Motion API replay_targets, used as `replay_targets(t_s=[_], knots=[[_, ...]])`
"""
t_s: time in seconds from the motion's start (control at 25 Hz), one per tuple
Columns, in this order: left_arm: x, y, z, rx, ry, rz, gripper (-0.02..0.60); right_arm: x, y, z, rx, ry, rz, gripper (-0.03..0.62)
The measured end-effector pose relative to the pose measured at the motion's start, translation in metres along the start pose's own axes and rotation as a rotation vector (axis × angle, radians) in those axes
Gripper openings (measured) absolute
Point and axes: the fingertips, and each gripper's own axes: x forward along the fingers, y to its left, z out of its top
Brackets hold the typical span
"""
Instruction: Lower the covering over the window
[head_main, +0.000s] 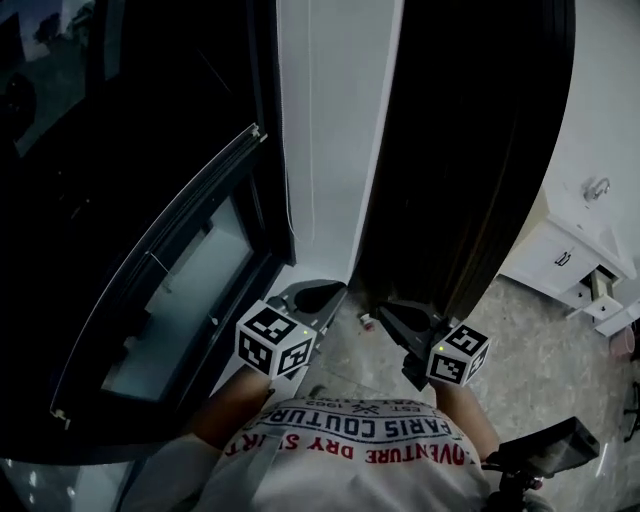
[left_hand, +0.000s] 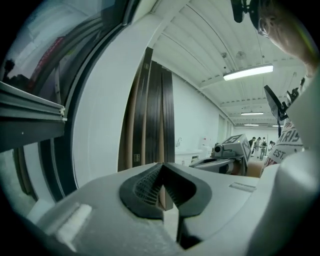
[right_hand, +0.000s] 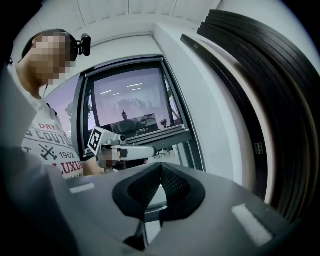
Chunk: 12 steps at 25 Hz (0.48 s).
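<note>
The covering, dark and ribbed in vertical folds, hangs bunched at the head view's upper right, across a white wall strip from the window. The left gripper and right gripper both have their jaws together, empty.

Head view dim, underexposed; both gripper views brighter, fisheye-warped, dark corners; ceiling strip light glaring.
</note>
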Motion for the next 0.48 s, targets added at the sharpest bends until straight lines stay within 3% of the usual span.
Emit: replay_targets(t_s=[0.24,0.48], knots=[[0.001,0.089,0.025,-0.001,-0.030,0.067,0.002,0.080,-0.035,0.027,-0.033,0.018,0.055,0.002],[-0.005,0.140,0.039,0.013,-0.059,0.113,0.002,0.124,-0.047,0.038,-0.079,0.039,0.081,0.002]])
